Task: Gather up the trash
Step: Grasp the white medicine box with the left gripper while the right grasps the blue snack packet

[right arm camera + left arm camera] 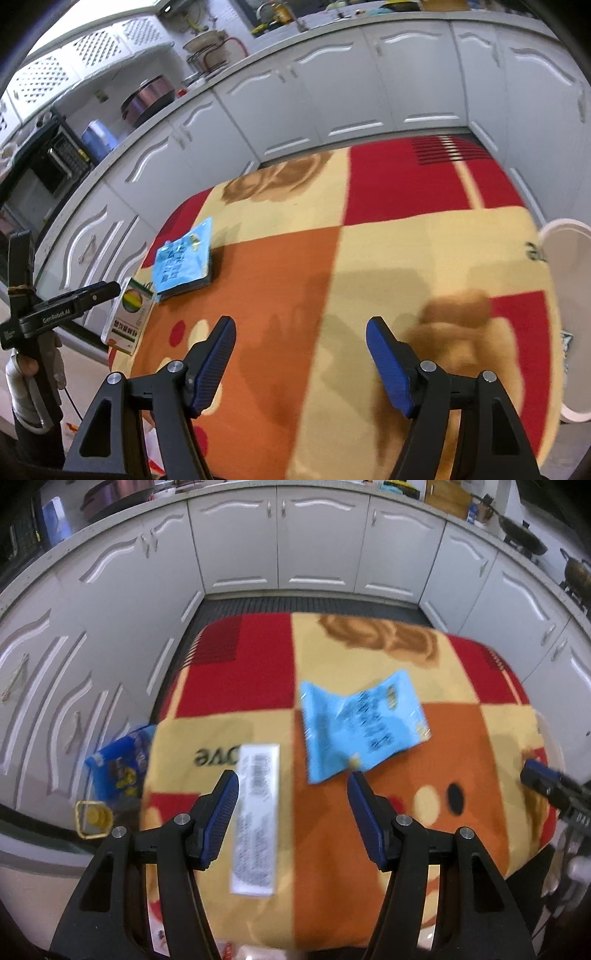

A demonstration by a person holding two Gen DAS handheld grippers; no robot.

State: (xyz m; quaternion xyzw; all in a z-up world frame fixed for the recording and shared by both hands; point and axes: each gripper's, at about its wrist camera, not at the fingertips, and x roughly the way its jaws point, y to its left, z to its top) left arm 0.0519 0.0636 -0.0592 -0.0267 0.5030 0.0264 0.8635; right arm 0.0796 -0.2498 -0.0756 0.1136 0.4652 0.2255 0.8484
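On desk w/ red-orange-cream patterned cloth [332, 849]: crumpled light-blue plastic wrapper [362, 727] near centre, flat white printed carton [255, 819] at left edge.

Left gripper [291, 786] fingers spread, empty, above carton. Right gripper [301, 328] fingers spread, empty, well apart from both.

Judged step: approach. Advice: bring fingers low, straddle carton's narrow sides, pinch firmly.

Nearby: white round bin [569, 317] by desk's right edge; blue snack bag [122, 768] on floor. Nothing blocks path.

Wrapper [364, 726] on blanket [424, 812], box [256, 821] to its left
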